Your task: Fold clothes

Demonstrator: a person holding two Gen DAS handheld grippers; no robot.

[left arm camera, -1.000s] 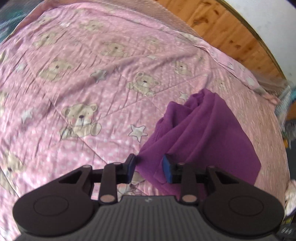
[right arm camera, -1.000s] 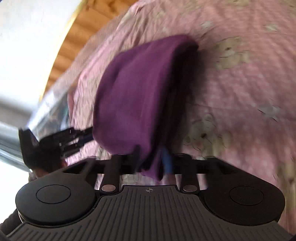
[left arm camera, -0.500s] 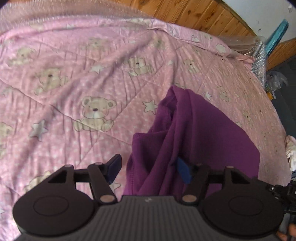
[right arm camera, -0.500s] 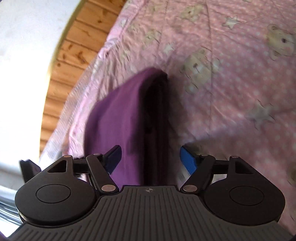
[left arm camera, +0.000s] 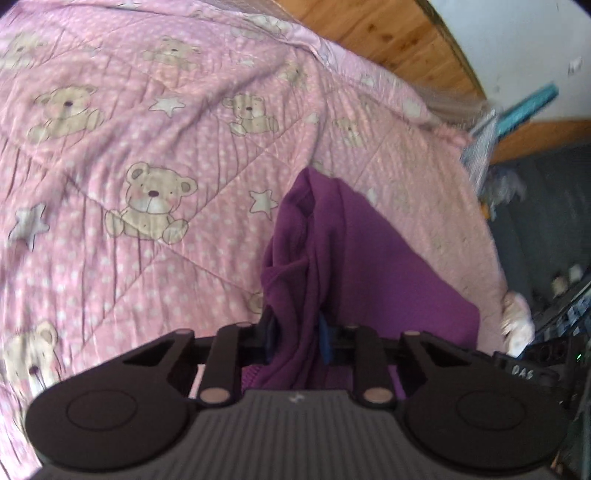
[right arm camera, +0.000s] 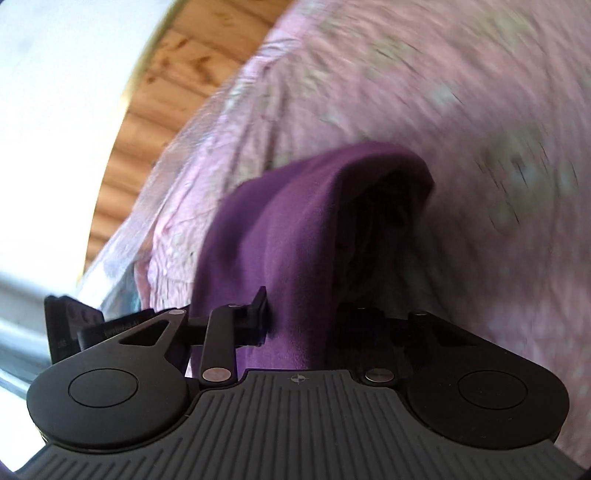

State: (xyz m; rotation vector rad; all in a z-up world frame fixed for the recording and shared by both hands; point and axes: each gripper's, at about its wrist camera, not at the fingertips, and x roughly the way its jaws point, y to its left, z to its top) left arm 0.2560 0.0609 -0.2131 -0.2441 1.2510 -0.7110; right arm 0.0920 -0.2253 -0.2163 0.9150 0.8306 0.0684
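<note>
One purple garment (left arm camera: 369,266), bunched and partly folded, on the pink teddy-bear quilt (left arm camera: 155,122) near its edge by the wood-panelled wall (left arm camera: 373,33). Two grippers: left gripper (left arm camera: 297,338) pinched onto a gathered fold at the garment's near edge, fingers nearly together with cloth between; right gripper (right arm camera: 301,321) likewise clamped on a fold, cloth filling the gap. Both point forward along the garment, low over the quilt; right view is motion-blurred.
</note>
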